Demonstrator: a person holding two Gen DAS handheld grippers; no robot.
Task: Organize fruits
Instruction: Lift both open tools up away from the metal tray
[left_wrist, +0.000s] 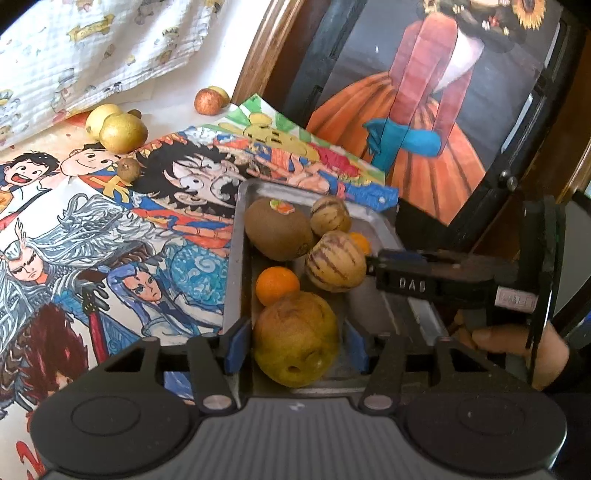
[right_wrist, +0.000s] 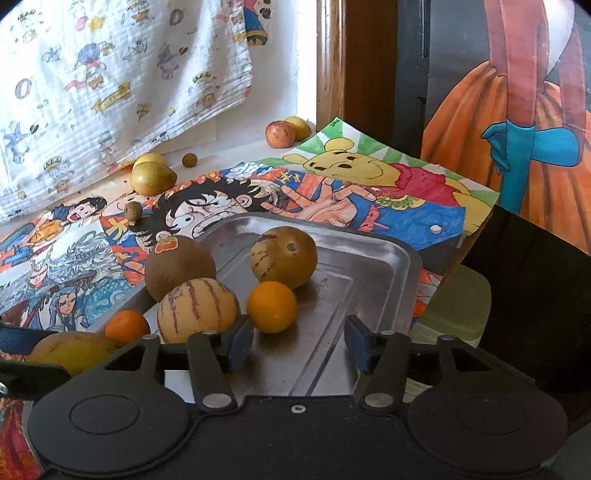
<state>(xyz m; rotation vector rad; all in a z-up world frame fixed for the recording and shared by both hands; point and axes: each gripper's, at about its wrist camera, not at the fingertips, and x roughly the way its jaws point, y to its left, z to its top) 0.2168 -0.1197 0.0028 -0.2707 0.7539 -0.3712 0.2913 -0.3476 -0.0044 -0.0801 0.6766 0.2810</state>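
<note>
A shallow rectangular metal tray (right_wrist: 388, 258) sits on a table covered with bright cartoon drawings (left_wrist: 110, 240), already carrying most of the fruit. Largest in it is a mottled yellow-green pear (left_wrist: 296, 339) at the near end, lying between the blue pads of the left gripper (left_wrist: 296, 345), whose jaws stand apart and do not press it. Beside it lie a brown kiwi with an orange sticker (left_wrist: 277, 234), two cream melons with purple stripes (left_wrist: 335, 261), and two small oranges, one (left_wrist: 277, 286) just behind the pear. The right gripper (right_wrist: 298, 341) hangs over bare tray floor with its jaws likewise parted and nothing between them; the other small orange (right_wrist: 272, 306) rests just ahead of its left pad. Still outside the tray are two yellow lemons (right_wrist: 153, 178) by the hanging printed cloth (right_wrist: 110, 92), a red-blushed apple (right_wrist: 280, 134) at the table's far edge, and small brown round fruits (right_wrist: 132, 211). The next pick is best made by lifting clear of the pile first, so no pad nudges settled fruit.
</note>
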